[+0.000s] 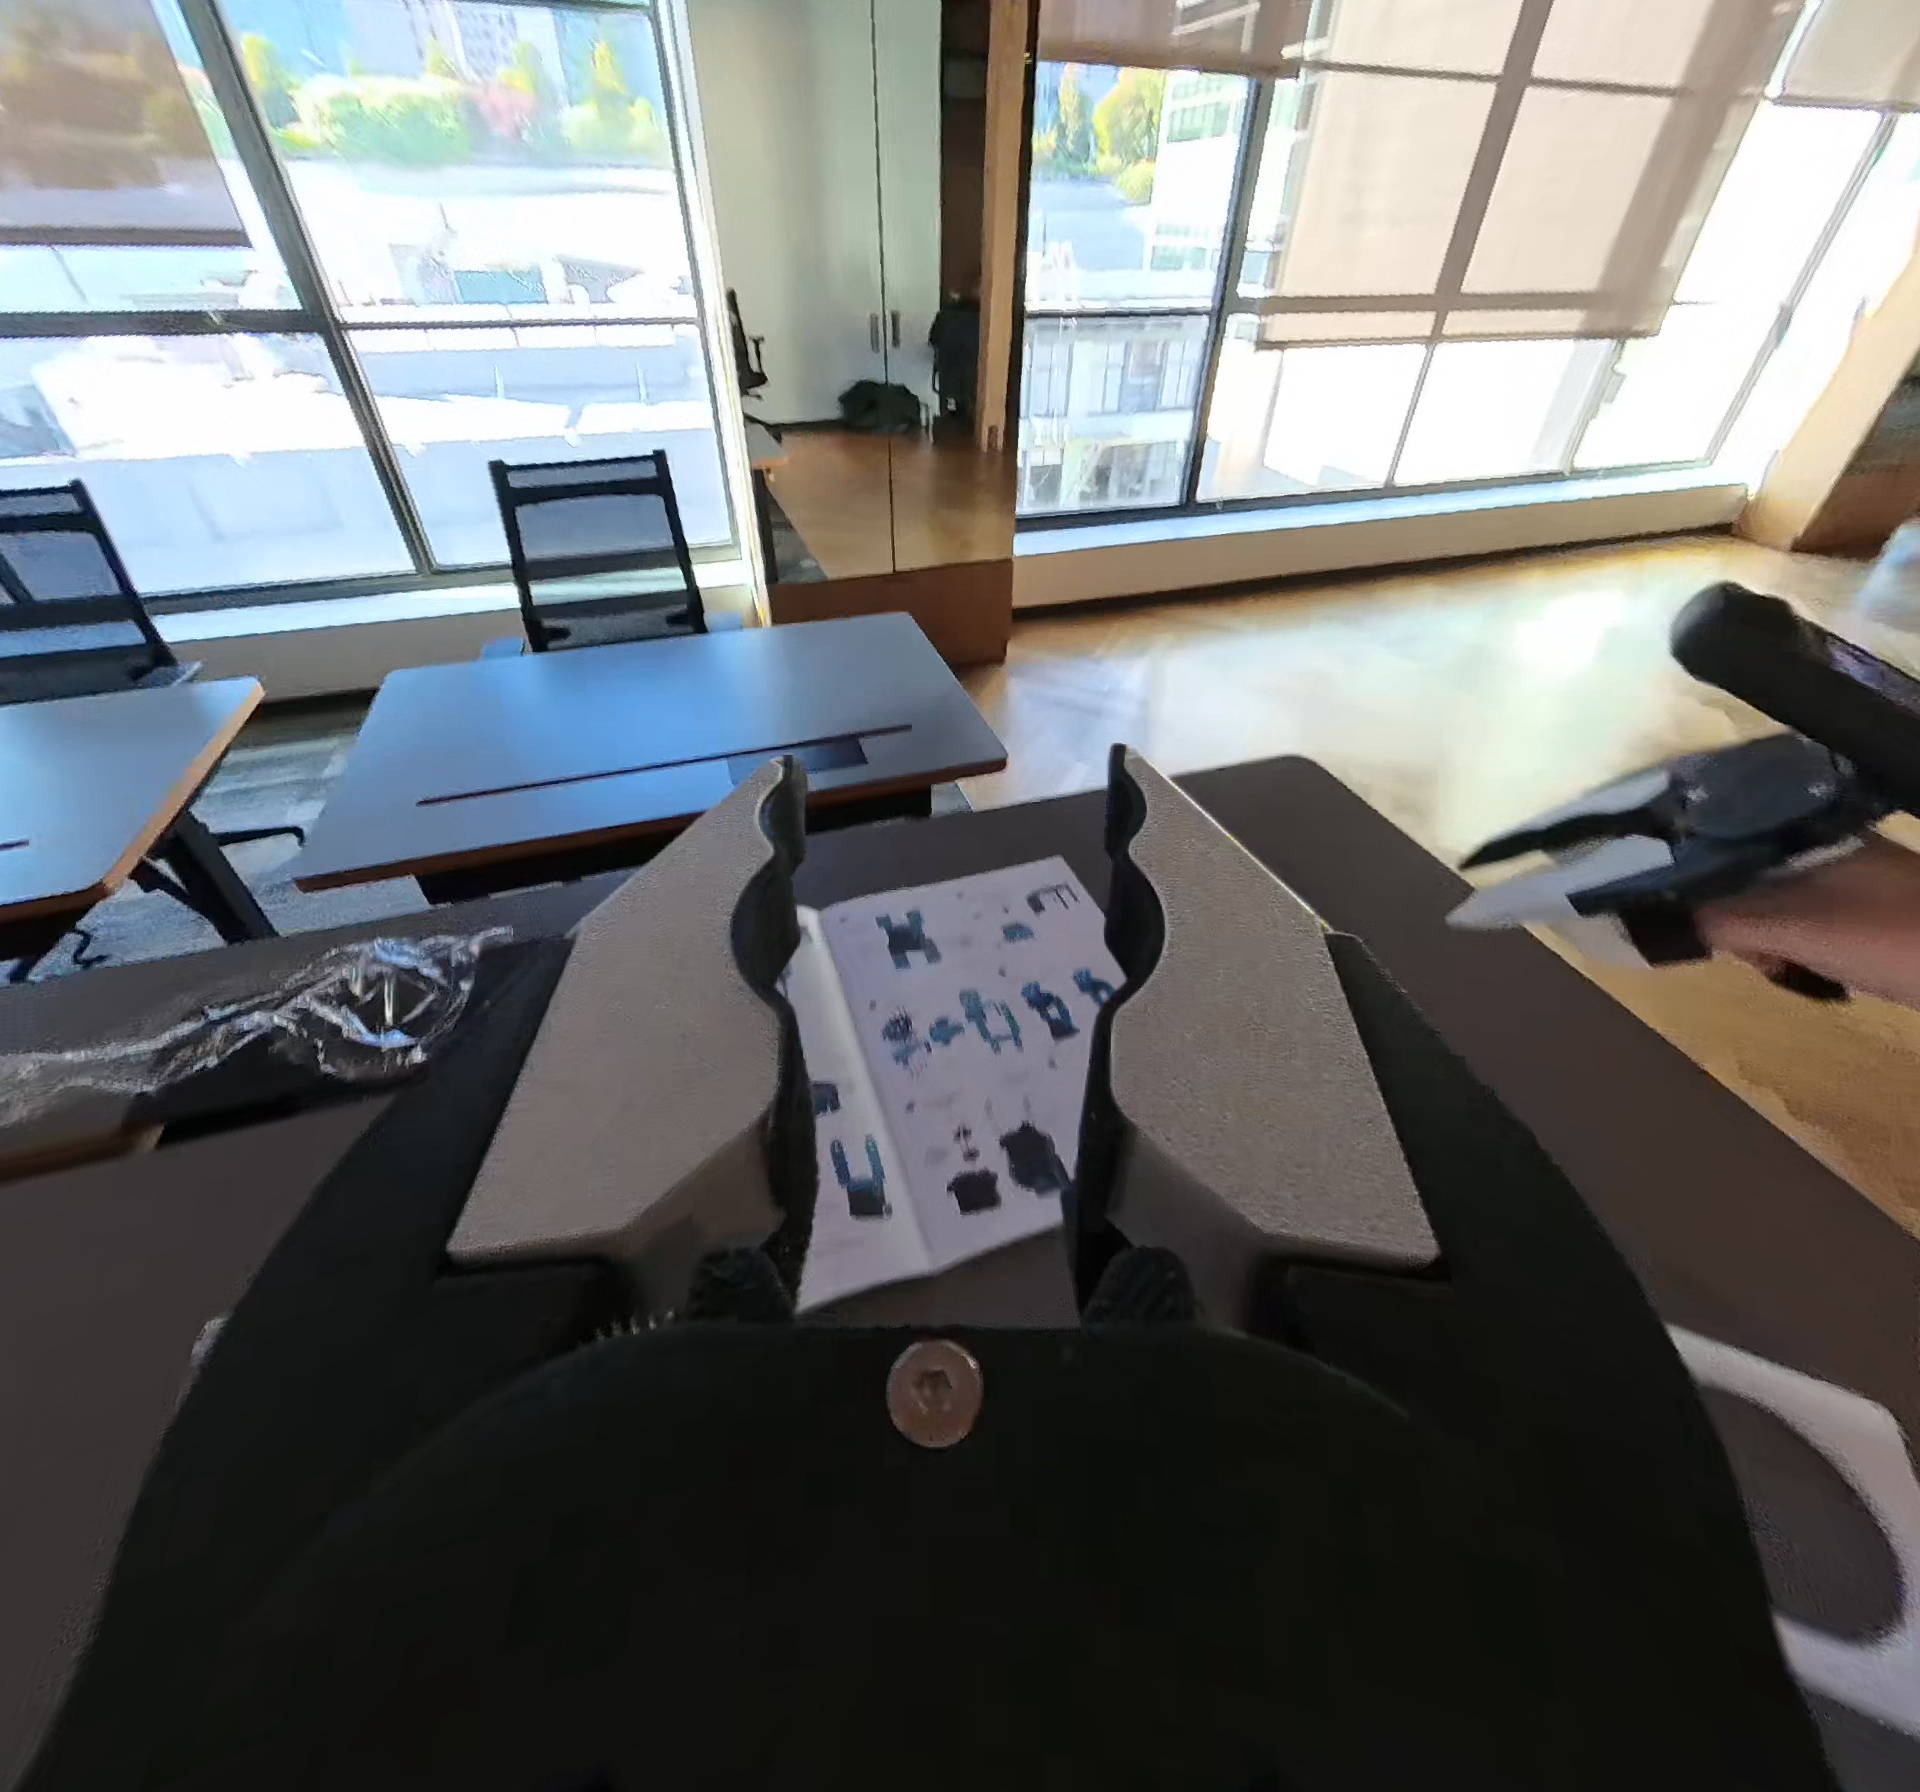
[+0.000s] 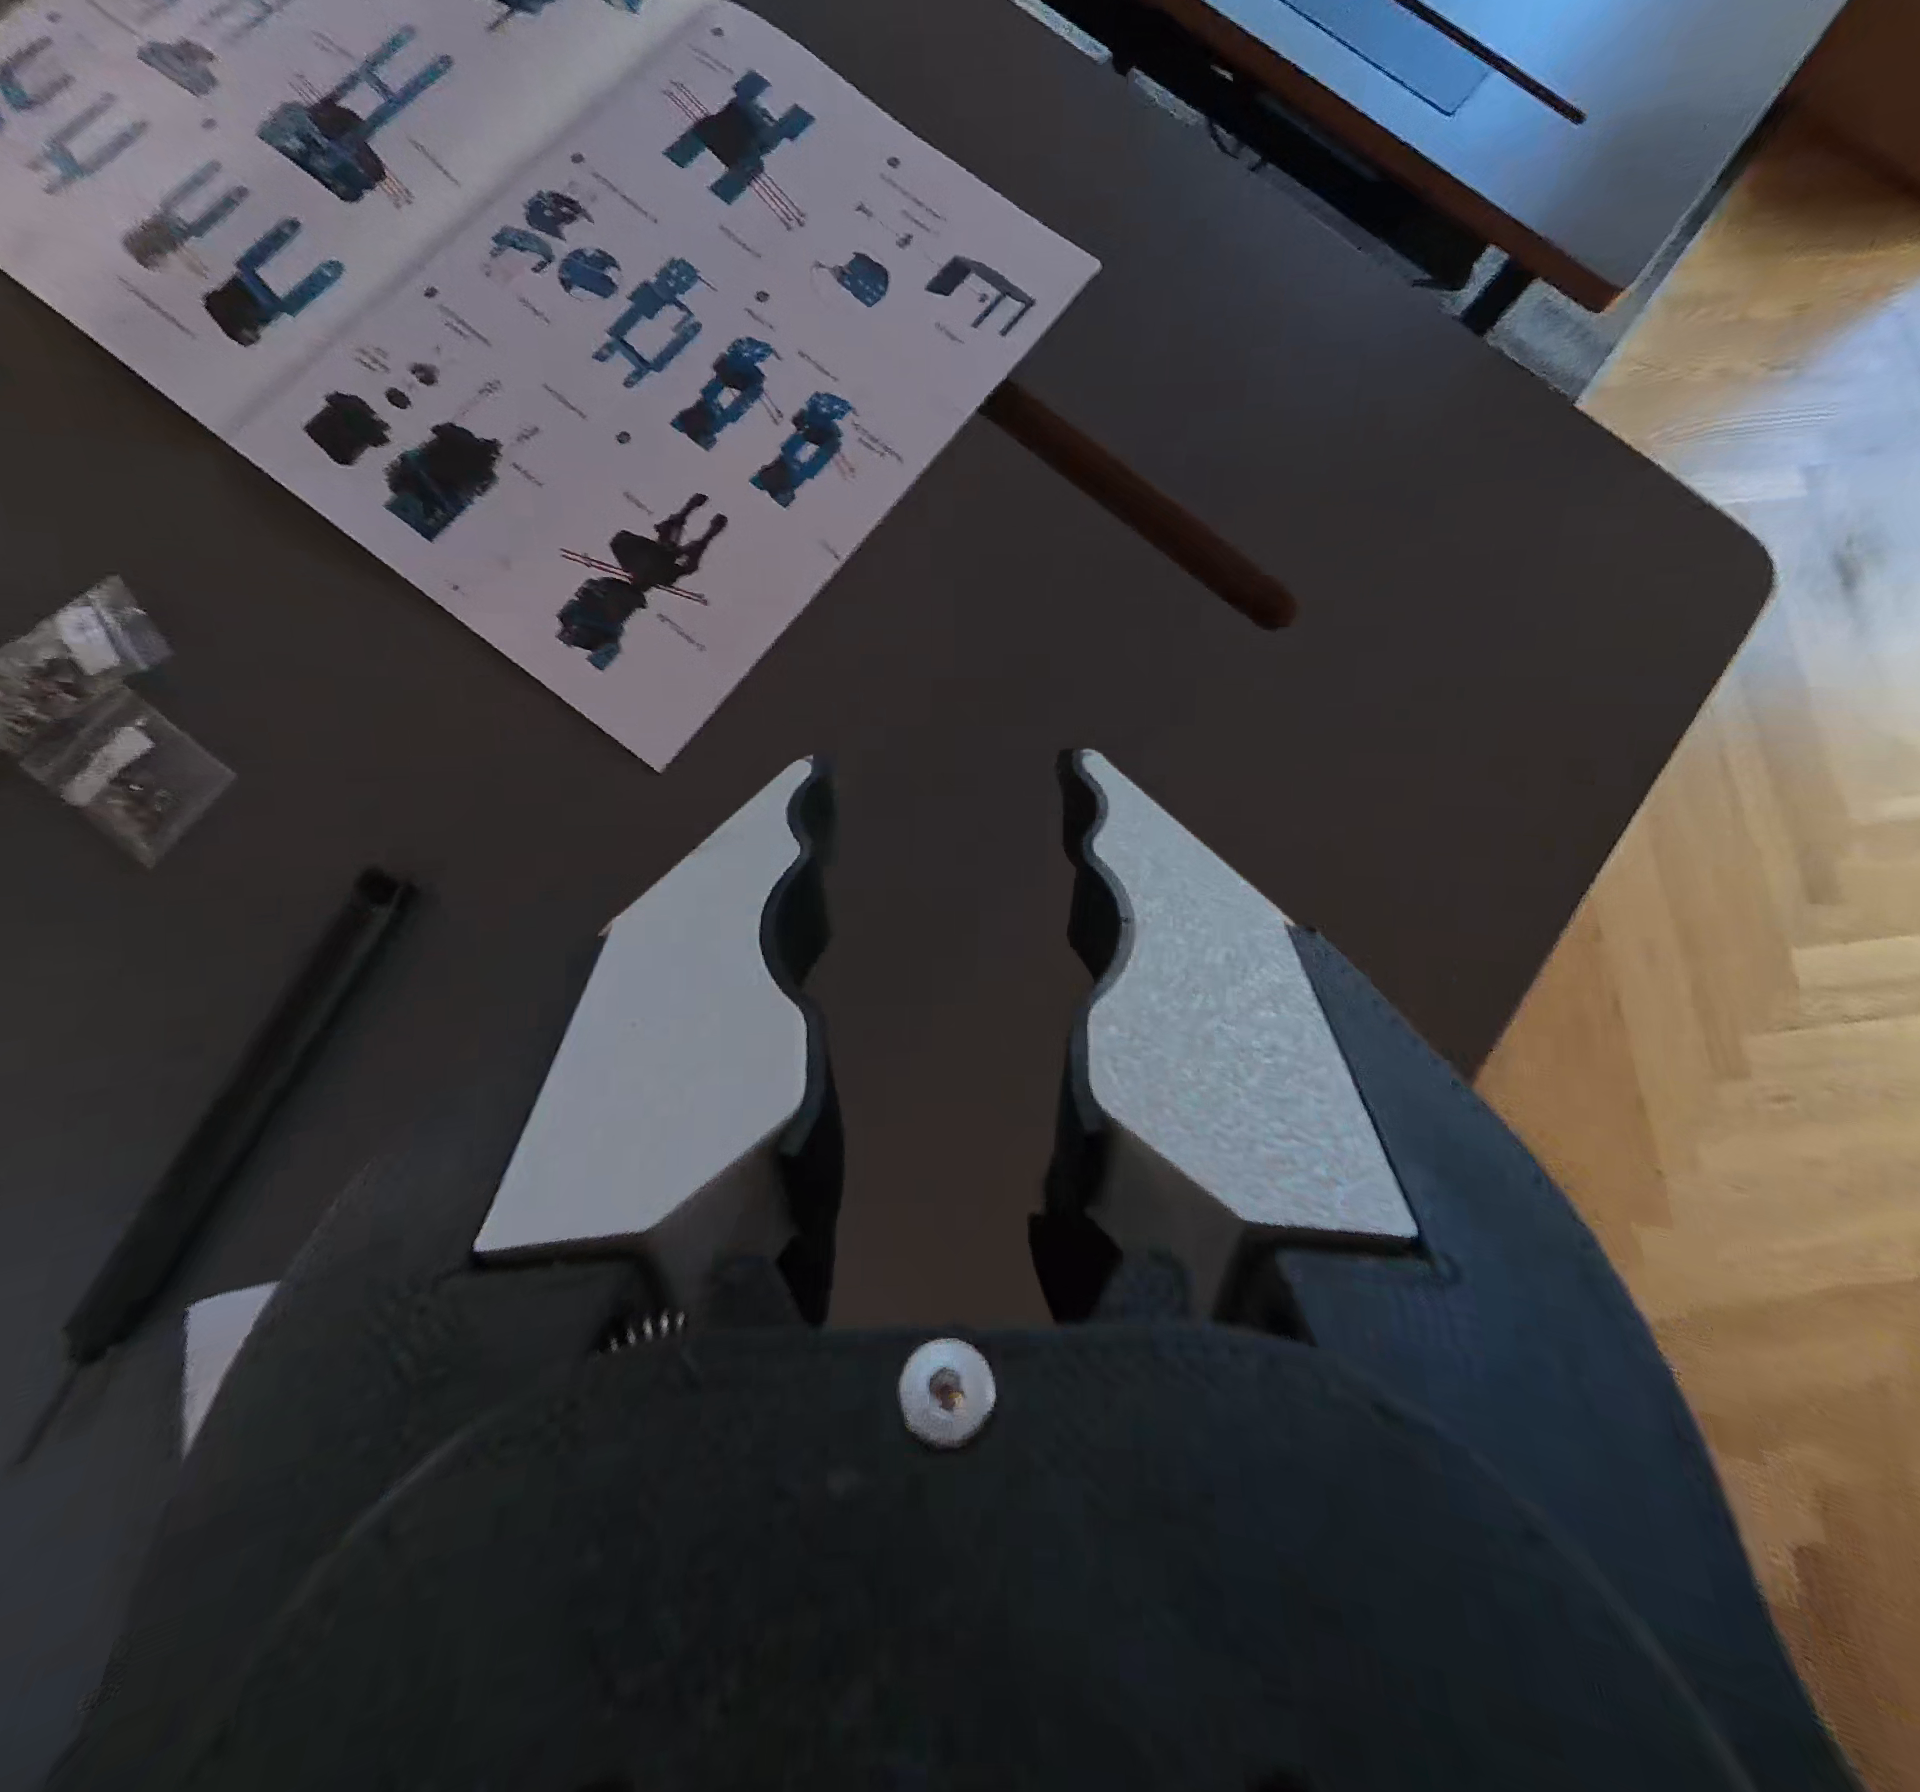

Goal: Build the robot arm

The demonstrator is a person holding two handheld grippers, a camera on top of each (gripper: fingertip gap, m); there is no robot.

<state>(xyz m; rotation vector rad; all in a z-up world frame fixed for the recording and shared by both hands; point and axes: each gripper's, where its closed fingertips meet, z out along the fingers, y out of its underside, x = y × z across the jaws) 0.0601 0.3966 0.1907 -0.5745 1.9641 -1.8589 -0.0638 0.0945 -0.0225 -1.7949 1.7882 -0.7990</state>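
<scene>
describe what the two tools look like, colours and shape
Both match. The left tool and right tool each have a rounded matte black, textured body with one silver screw at its centre, and two pale grey wedge-shaped fingers lined with black wavy inner pads. A small spring shows at the base of one finger. No cables or sleeves are visible.

Left wrist view: mounted behind the left gripper (image 1: 956, 786), raised above the dark table (image 1: 1558, 1171), facing nearly level toward the windows (image 1: 416, 236) at 12 o'clock; open booklet (image 1: 956, 1046) seen between the fingers, right gripper (image 1: 1475, 885) entering at 3 o'clock.

Right wrist view: mounted behind the right gripper (image 2: 945, 776), close over the table (image 2: 1247, 807), pitched steeply down; booklet (image 2: 540, 288) at 11 o'clock, wooden floor (image 2: 1714, 1015) at 3 o'clock.

Shared by both: the booklet, the tabletop, the next desk (image 1: 644, 734) (image 2: 1507, 7) beyond, the floor (image 1: 1403, 682).
</scene>
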